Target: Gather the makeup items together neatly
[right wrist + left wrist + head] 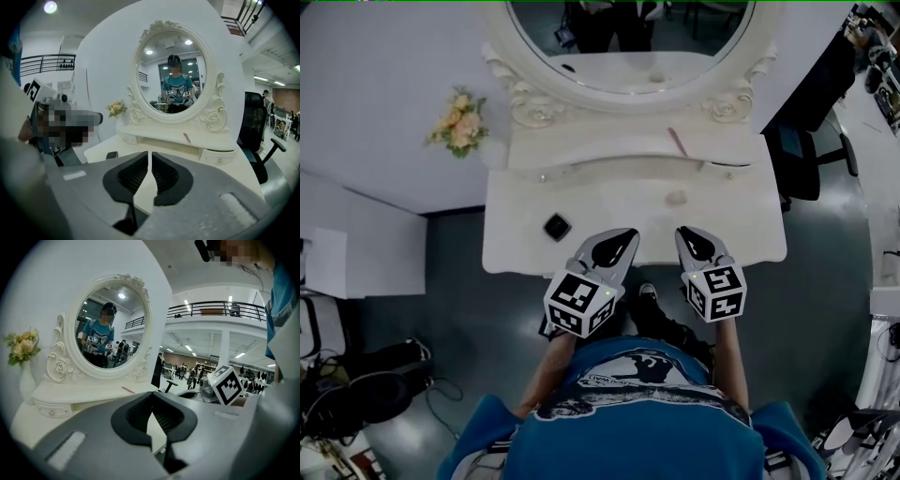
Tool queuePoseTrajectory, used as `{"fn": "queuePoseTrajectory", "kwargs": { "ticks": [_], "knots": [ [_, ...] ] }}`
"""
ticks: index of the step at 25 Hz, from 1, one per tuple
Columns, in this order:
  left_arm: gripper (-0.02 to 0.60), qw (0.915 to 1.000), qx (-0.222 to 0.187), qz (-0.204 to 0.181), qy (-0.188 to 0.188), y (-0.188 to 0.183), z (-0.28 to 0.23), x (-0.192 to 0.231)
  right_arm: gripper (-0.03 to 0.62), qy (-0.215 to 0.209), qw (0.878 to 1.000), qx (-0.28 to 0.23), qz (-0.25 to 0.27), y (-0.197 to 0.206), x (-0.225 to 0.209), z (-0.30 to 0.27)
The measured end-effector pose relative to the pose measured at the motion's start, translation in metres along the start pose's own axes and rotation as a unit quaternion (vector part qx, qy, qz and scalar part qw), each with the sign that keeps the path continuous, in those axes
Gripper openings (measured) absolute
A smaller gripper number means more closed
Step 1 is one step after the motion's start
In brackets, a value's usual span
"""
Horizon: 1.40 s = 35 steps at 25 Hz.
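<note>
Approach only: left gripper [627, 233] closed, right gripper [687, 232] a sliver apart, both empty at the dressing table [516, 246] front edge (black compact [557, 226], pale piece [676, 198], shelf-top pink stick [677, 142] lie scattered), so next probably opening wide over one.

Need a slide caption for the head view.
Left gripper and right gripper, both empty, at the white vanity table's near edge; black compact and pink stick lie apart.

Pale item [676, 198] on bench [525, 246]: too small to identify, possibly a sponge. Pink stick [678, 142]: type unreadable. Mirror [628, 47]: top cut off by head view's upper edge.
</note>
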<state>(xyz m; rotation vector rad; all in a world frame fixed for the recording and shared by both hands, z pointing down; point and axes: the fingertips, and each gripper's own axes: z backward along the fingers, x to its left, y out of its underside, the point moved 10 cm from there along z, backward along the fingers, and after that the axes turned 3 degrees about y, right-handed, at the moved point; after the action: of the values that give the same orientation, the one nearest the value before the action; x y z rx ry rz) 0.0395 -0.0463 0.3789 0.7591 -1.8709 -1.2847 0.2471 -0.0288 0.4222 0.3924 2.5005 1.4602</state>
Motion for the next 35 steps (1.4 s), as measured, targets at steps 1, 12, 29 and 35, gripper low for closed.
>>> {"fn": "queuePoseTrajectory", "kwargs": {
  "ticks": [1, 12, 29, 35],
  "knots": [
    [0.015, 1.0000, -0.001, 0.001, -0.006, -0.001, -0.003, 0.000, 0.030, -0.001, 1.000, 0.004, 0.011, 0.001, -0.007, -0.004],
    [0.014, 0.9965, -0.005, 0.012, -0.082, -0.002, -0.021, 0.000, 0.107, -0.046, 0.976, 0.079, 0.197, 0.018, -0.082, -0.062],
    [0.015, 0.9809, -0.010, 0.043, -0.190, 0.008, -0.034, -0.009, 0.123, -0.171, 0.803, 0.188, 0.539, 0.049, -0.139, -0.159],
    [0.014, 0.9751, -0.009, 0.051, -0.216, 0.011, -0.031, -0.008, 0.129, -0.205, 0.734, 0.173, 0.624, 0.053, -0.130, -0.175]
  ]
}}
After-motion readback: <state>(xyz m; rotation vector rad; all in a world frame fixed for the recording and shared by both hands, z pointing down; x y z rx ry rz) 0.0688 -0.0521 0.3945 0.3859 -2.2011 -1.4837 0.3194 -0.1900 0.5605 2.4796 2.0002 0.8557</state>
